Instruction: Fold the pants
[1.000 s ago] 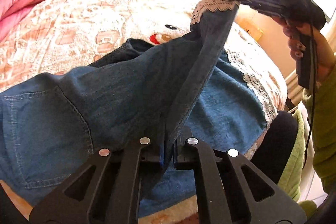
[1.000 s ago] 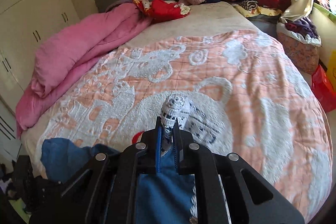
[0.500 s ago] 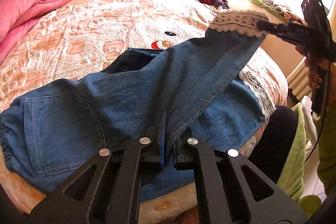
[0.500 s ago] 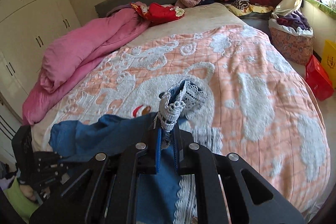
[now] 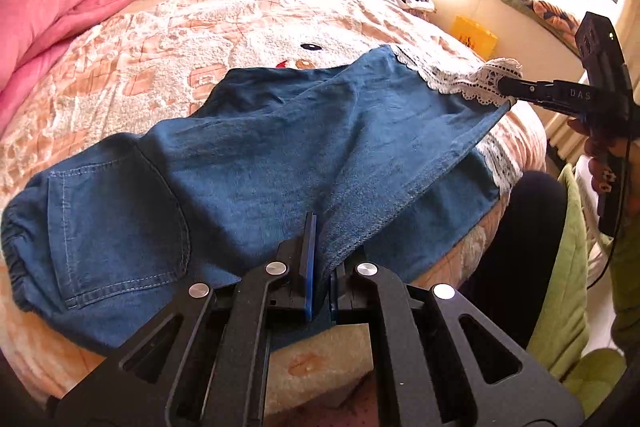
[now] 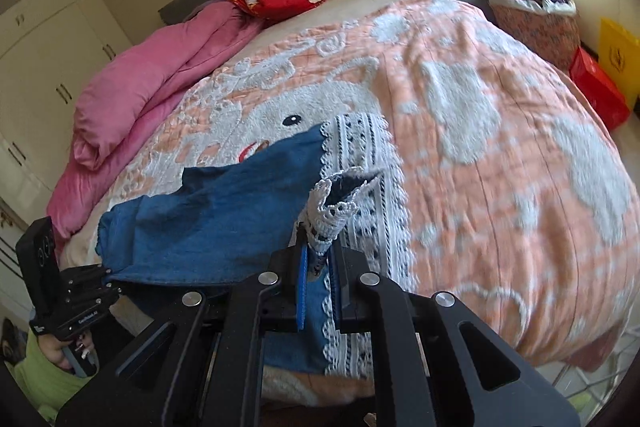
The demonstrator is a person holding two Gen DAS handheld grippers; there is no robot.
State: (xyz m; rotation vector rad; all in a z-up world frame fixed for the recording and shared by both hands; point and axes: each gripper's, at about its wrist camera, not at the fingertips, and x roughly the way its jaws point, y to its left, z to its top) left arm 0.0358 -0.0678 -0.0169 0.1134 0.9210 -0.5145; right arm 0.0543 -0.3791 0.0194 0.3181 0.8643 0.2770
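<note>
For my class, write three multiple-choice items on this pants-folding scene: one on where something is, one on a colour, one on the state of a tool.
1. Where does the back pocket of the pants lie in the left wrist view?
A. left side
B. right side, beside the lace
C. hidden under the pink quilt

2. What colour is the lace trim on the leg ends?
A. red
B. white
C. yellow

3. What is the right tool doing?
A. open above the bed
B. shut on nothing
C. shut on the lace hem

Answers:
1 A: the stitched pocket sits near the left edge.
2 B: the lace reads white against the blue denim.
3 C: its jaws pinch the lace, while the left tool grips denim.
</note>
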